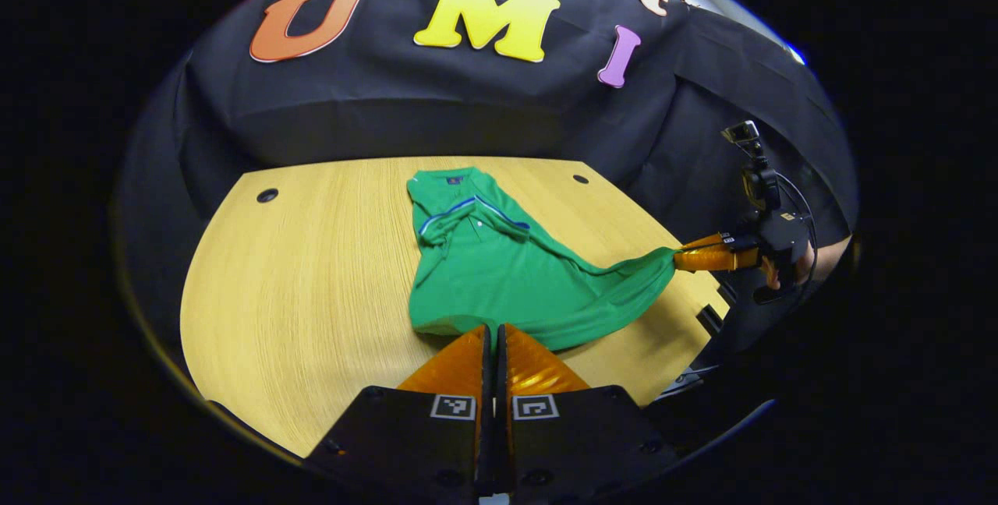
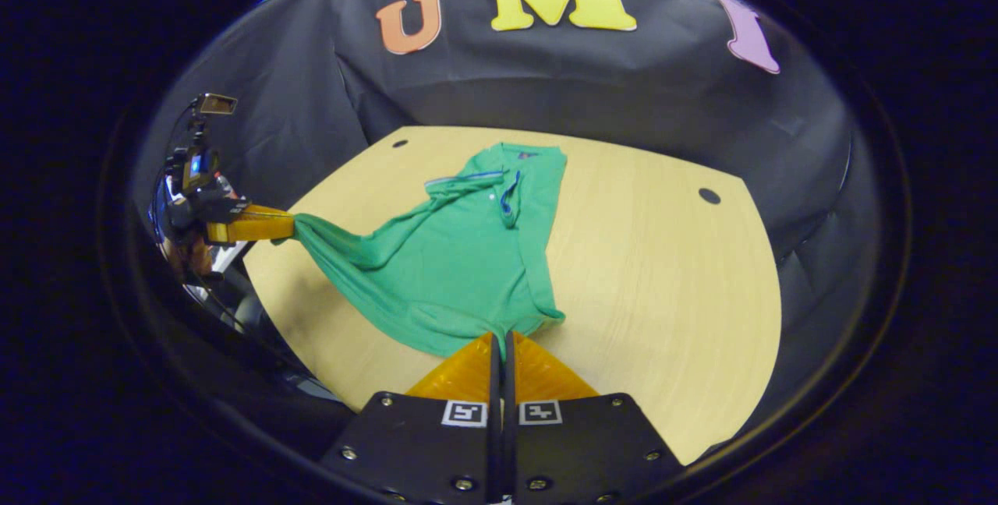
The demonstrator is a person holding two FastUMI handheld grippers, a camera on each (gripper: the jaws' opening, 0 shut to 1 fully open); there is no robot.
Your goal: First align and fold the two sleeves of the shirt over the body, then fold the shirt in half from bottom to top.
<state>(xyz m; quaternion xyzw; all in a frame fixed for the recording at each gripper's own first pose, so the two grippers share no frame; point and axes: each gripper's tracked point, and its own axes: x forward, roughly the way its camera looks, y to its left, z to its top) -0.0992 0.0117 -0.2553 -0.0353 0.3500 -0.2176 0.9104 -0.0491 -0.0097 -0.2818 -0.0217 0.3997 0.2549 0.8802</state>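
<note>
I am holding both bottom corners of the green shirt [image 1: 499,271], which is lying on the wooden table [image 1: 312,271] with its collar toward the booth wall and its sleeves already folded in over the body. My left gripper [image 1: 493,327] is clamped on the hem corner at its fingertips, jaws pressed together on the cloth. My right gripper [image 2: 501,335] is likewise pinching the opposite hem corner; in the left gripper view it [image 1: 677,257] is pulling that corner out to the table's edge, so the fabric is stretching into a taut point.

Risks, as I judge them:
- The stretch between the two corners is uneven; if I keep pulling sideways, the folded sleeves are likely to drag open.
- Each pinch is taking only a small bite of hem; a corner could slip out as I lift.
- Lifting the two corners at different heights would be laying the fold crooked against the collar.
- The right corner is hanging near the table edge and could snag there.
</note>
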